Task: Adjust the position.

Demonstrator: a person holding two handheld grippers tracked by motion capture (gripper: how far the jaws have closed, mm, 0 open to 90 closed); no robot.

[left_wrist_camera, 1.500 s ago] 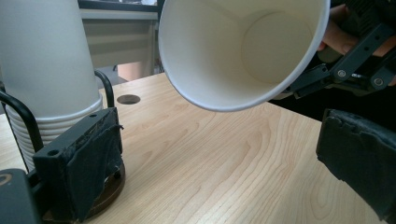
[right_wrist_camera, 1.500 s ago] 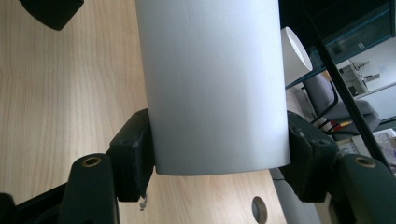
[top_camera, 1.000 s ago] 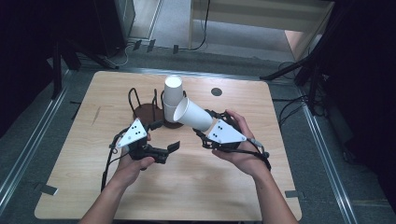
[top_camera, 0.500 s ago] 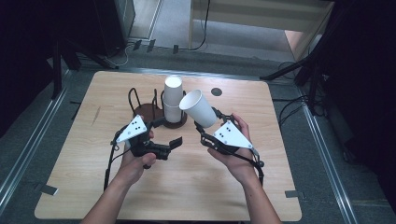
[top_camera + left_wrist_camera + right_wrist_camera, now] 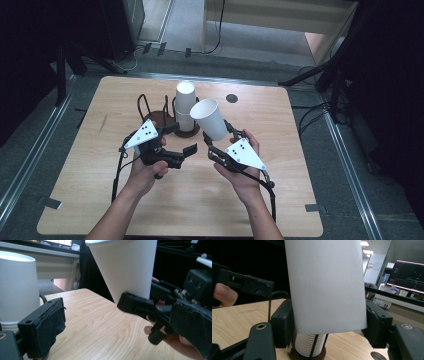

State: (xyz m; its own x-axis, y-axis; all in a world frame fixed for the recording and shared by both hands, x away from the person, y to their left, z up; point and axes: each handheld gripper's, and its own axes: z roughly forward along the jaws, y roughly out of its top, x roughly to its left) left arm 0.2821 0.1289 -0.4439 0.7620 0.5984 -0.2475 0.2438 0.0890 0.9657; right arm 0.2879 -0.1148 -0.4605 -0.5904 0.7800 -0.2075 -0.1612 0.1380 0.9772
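Right tongs [image 5: 223, 136] clamp white cup [image 5: 210, 119] near its base, held off tabletop [image 5: 280, 200] centre, mouth tilted twd far edge. Left tongs [image 5: 181, 139], wide open & empty, sit just beside it, nearer cup stack [image 5: 184, 106].

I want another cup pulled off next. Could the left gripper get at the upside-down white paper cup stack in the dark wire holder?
Probably yes: the left gripper is open beside the upside-down white paper cup stack, with nothing between them.
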